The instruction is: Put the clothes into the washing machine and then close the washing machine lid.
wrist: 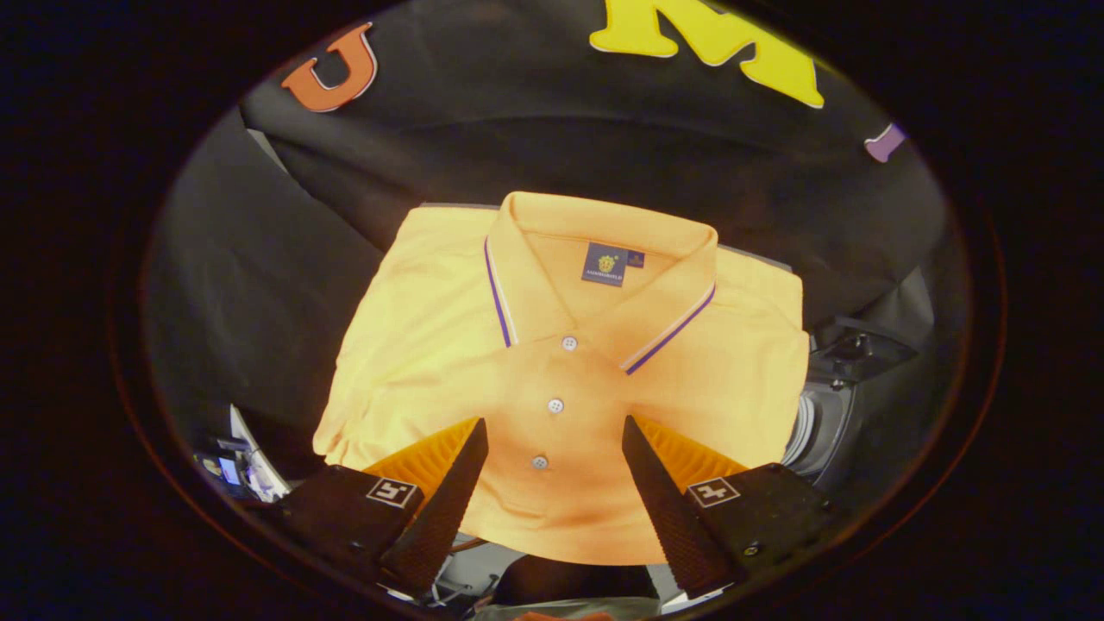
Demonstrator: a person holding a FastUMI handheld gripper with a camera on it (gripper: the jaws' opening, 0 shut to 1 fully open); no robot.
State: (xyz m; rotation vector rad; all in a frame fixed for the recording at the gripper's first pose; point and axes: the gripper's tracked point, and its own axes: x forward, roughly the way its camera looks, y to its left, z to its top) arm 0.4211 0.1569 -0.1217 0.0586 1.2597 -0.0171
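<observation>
A folded yellow polo shirt (552,362) lies flat just ahead of my gripper (555,431), its collar with a purple stripe pointing away from me and a dark label inside the neck. The button placket runs down between my two fingers. Both fingers stand wide apart over the shirt's near half, with nothing pressed between them. To the right of the shirt, partly hidden by it, part of the washing machine (832,405) shows as a grey ribbed ring with a dark rim.
Black cloth walls rise behind the shirt and on both sides. Small cluttered items (237,461) sit low beside the left finger. Below the shirt's near edge a bit of pale surface (483,569) shows.
</observation>
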